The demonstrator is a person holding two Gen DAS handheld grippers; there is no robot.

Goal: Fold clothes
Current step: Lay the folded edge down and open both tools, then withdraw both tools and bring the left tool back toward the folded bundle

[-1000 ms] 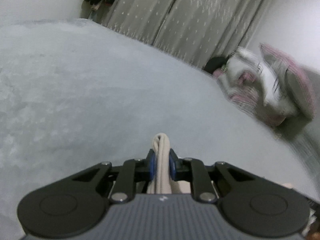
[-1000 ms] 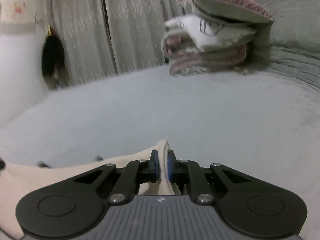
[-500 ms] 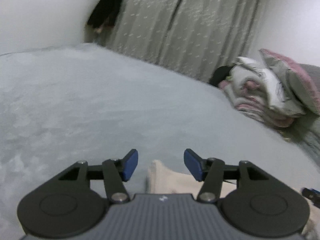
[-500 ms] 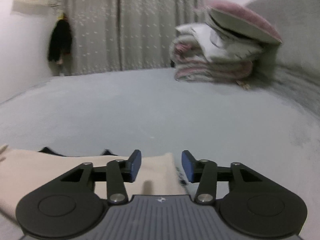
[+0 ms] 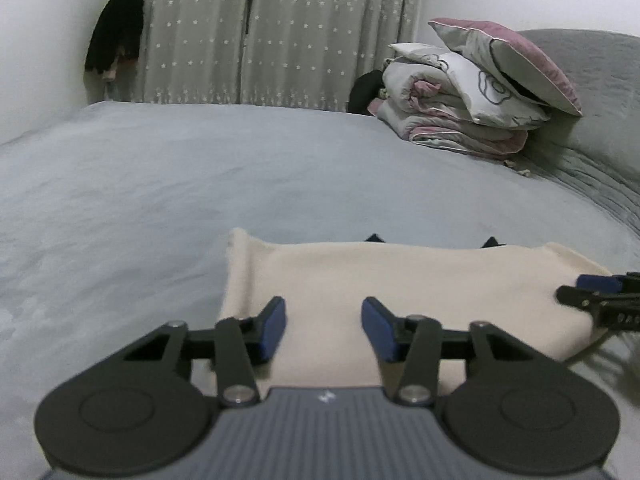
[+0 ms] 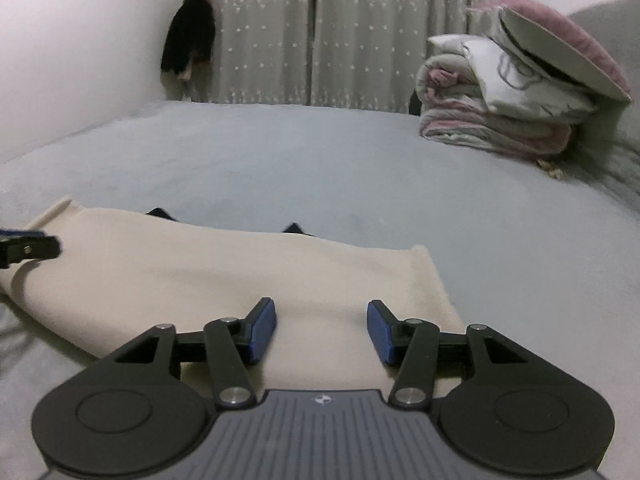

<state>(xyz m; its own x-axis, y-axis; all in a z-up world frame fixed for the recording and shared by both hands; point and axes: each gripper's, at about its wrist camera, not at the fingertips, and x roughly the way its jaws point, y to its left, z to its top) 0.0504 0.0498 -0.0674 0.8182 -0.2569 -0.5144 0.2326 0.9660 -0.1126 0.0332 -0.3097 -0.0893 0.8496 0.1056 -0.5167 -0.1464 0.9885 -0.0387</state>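
The cream garment (image 5: 404, 280) lies flat on the bed (image 5: 200, 184), lower centre of frame. The left tool (image 5: 323, 329) is spread but closing, gripping nothing; the right tool (image 6: 322, 330) is spread and empty. The fabric appears soft and light; pinch at corners.

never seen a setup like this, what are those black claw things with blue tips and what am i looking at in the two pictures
Each picture comes from a camera mounted on a handheld two-finger gripper; a person carries one in each hand. One view looks along the left gripper, the other along the right gripper. The blue tips are their pads. Both hang over a folded cream garment lying on a grey bed. Nothing is held: the right jaws are open, the left are closing on nothing. Folded bedding with a pillow sits at the far end, before curtains.
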